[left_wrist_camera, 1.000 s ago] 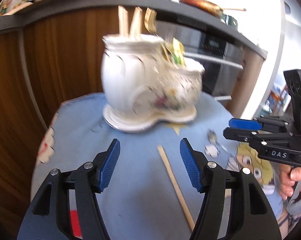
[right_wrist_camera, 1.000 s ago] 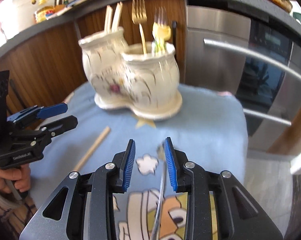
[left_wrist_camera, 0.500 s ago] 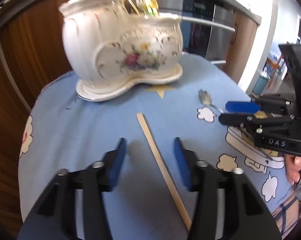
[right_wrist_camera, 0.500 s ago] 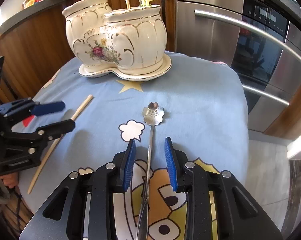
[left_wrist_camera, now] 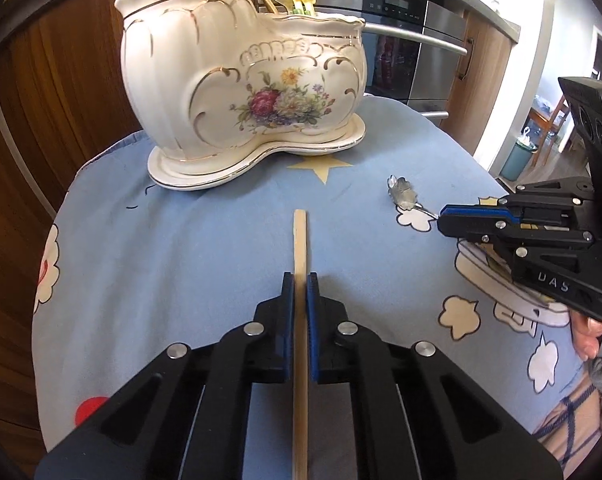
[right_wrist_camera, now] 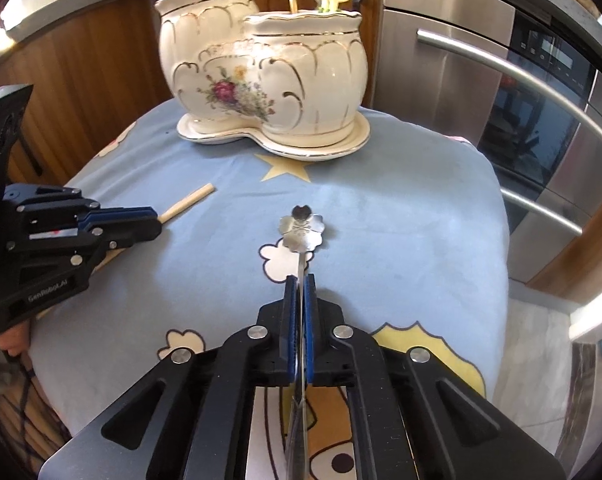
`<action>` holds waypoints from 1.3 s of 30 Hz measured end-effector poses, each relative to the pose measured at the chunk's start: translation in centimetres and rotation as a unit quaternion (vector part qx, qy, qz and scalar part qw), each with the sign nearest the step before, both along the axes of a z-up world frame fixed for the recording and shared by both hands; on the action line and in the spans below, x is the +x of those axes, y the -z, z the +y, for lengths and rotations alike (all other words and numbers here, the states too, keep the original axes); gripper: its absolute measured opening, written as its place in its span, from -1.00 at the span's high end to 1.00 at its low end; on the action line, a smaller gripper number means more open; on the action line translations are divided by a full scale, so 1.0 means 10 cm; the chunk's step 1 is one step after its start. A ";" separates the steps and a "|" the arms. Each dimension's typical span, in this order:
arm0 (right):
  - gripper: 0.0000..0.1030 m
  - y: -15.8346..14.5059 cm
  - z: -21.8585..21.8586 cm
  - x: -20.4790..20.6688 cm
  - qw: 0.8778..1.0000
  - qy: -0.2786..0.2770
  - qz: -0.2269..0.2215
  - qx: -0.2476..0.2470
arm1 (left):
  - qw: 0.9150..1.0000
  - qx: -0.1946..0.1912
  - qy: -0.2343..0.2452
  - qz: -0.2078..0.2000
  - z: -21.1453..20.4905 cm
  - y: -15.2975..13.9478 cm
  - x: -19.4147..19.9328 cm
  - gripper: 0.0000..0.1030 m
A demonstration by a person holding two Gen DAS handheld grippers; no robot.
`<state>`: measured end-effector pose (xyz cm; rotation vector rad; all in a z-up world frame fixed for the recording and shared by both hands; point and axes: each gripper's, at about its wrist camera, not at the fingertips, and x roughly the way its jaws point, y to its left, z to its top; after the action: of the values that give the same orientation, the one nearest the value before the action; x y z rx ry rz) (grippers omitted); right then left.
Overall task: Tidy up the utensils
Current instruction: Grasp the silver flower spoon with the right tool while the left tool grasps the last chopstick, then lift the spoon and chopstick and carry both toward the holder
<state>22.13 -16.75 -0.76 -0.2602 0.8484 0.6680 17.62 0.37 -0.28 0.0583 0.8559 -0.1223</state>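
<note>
A white floral two-pot ceramic holder (left_wrist_camera: 245, 92) stands at the far side of the blue cloth, with forks and sticks in it; it also shows in the right wrist view (right_wrist_camera: 269, 76). My left gripper (left_wrist_camera: 300, 280) is shut on a wooden chopstick (left_wrist_camera: 300, 236) that lies on the cloth, pointing at the holder. My right gripper (right_wrist_camera: 299, 282) is shut on the handle of a silver flower-shaped spoon (right_wrist_camera: 302, 227), whose bowl rests on the cloth. Each gripper shows in the other's view, the right gripper (left_wrist_camera: 445, 220) at the right and the left gripper (right_wrist_camera: 153, 222) at the left.
The blue cartoon tablecloth (right_wrist_camera: 401, 220) covers a small round table. Wooden cabinet panels (left_wrist_camera: 53, 92) stand behind at left. A steel oven with bar handles (right_wrist_camera: 521, 80) stands at right. The table edge drops off at right to the floor (right_wrist_camera: 541, 320).
Both grippers have dropped towards the cloth and closed: the left on the chopstick, the right on the spoon handle. Both were open before.
</note>
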 end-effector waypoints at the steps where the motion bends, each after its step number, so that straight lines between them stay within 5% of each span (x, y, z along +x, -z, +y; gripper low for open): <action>1: 0.92 0.00 0.00 -0.01 1.000 -0.002 0.000 0.001 | 1.000 0.003 0.000 0.000 0.03 0.00 -0.02 0.88; 10: 0.91 0.00 -0.01 0.02 0.999 -0.018 0.024 0.014 | 0.998 0.030 0.030 0.038 0.23 -0.04 -0.09 0.86; 17: 0.90 -0.09 0.28 0.12 0.992 -0.048 0.059 -0.096 | 0.990 0.065 0.068 0.100 0.28 -0.09 -0.01 0.47; 21: 0.89 -0.11 0.41 0.24 0.982 -0.080 0.096 -0.142 | 0.986 0.055 0.080 0.135 0.31 -0.10 0.09 0.46; 28: 0.87 -0.13 0.46 0.45 0.967 -0.110 0.169 -0.155 | 0.974 0.074 0.105 0.185 0.25 -0.11 0.26 0.46; 39: 0.84 -0.12 0.64 0.52 0.949 -0.130 0.197 -0.209 | 0.962 0.091 0.129 0.222 0.09 -0.13 0.43 0.49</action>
<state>27.30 -10.34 0.48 -0.6431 1.3567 0.7954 21.91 1.23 0.99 0.3242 1.3059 -0.3087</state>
